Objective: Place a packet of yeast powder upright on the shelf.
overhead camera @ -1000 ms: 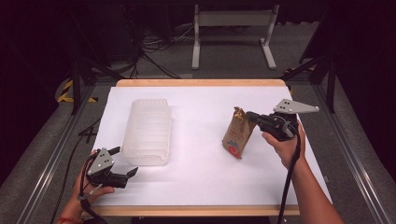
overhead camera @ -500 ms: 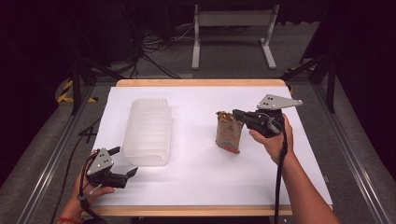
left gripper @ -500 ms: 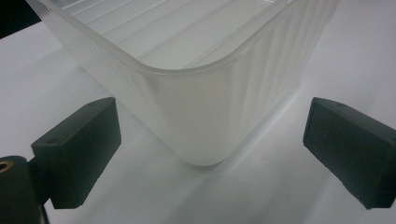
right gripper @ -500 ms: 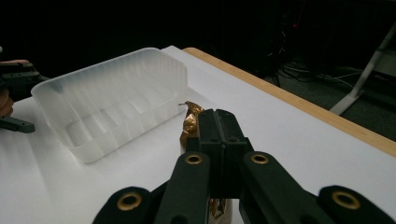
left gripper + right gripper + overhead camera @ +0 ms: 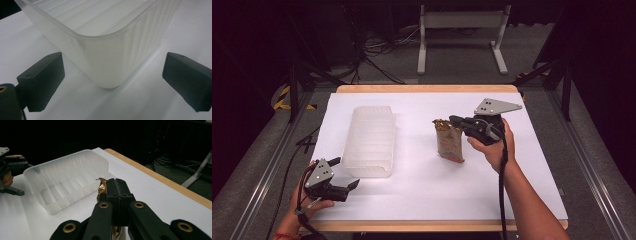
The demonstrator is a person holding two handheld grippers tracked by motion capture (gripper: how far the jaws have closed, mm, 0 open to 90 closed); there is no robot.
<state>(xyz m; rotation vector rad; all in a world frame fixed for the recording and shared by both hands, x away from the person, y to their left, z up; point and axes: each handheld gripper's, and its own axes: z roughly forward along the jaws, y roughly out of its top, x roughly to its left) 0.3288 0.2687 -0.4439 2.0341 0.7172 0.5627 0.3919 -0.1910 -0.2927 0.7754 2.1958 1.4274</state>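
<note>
While print on the snack bag [image 5: 448, 142] blurs | right gripper [image 5: 455, 121] clamps bag | left gripper [image 5: 348, 176] gapes

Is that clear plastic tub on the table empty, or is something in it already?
Empty. The tub shows only its bare ribbed floor; the snack packet is outside it, pinched in the right gripper.

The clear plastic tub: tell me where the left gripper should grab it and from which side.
Grip the thin wall of the clear plastic tub at its near rounded corner, probably from above, one jaw inside and one outside. The left gripper sits open just before that corner; the tub looks too wide to span.
</note>
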